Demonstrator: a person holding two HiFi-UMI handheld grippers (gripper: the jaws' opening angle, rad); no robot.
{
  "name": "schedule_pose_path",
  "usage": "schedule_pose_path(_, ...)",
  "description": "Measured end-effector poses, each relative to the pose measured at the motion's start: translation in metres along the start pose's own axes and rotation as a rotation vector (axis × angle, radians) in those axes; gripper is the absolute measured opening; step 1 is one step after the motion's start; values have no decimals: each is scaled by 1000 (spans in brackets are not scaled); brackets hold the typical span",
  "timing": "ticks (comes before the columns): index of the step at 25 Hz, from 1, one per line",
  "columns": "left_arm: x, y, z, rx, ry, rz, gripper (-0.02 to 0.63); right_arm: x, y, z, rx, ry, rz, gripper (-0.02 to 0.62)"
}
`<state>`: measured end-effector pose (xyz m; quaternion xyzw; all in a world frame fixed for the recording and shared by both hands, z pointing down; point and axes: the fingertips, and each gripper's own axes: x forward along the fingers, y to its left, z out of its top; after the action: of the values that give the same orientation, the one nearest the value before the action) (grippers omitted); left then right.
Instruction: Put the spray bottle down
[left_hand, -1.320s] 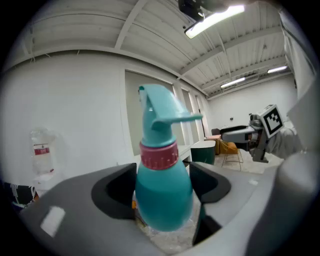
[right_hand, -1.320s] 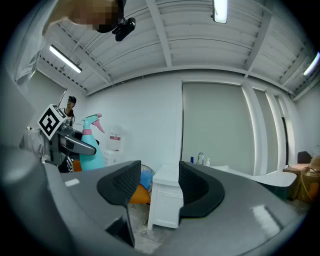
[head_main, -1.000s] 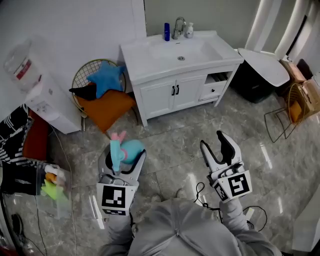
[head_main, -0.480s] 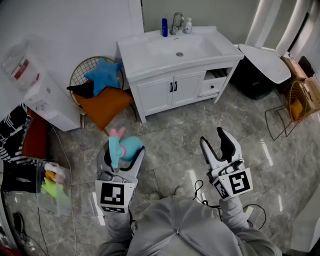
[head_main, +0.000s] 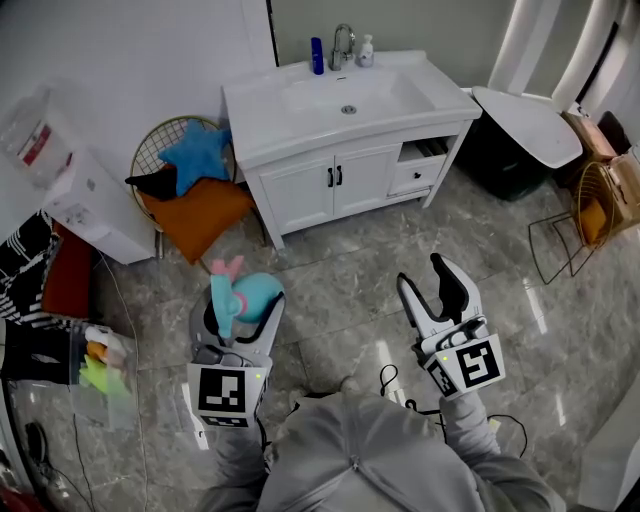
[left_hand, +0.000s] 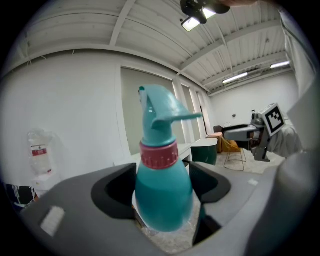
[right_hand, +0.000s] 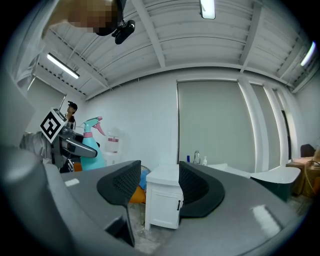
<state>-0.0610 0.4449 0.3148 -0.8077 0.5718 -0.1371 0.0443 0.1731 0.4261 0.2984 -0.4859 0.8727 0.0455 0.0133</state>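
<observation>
The left gripper (head_main: 238, 318) holds the teal spray bottle (left_hand: 163, 192) upright, its 2 jaws pressed against the bottle's body, above the marble floor (head_main: 340, 272) on the near side of the white vanity (head_main: 300, 190). To the right, the right gripper (head_main: 430, 292) has its jaws wide apart, with nothing between them.

The spray bottle (head_main: 254, 294) is standing upright between the left tongs (head_main: 242, 312), which are pressing on its rounded teal body. It is showing a pink collar, a teal head and a pink trigger, and is hanging above the floor (head_main: 340, 282).
</observation>
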Motion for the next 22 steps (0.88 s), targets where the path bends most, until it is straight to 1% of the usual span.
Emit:
schedule_pose_path(8,21,-4,4,-11,14,8,382,8,-18,-7,8,3,3,238)
schedule_pose_path(11,31,0,8,15,-9,7,383,14,-23,-9,14,5,-1,238)
schedule_pose_path(15,47,12,12,32,-24,2,383,31,-27,-11,13,3,-8,238)
schedule_pose_path(22,86,47,11,17,-27,-13,382,79,-31,-14,13,6,-19,238)
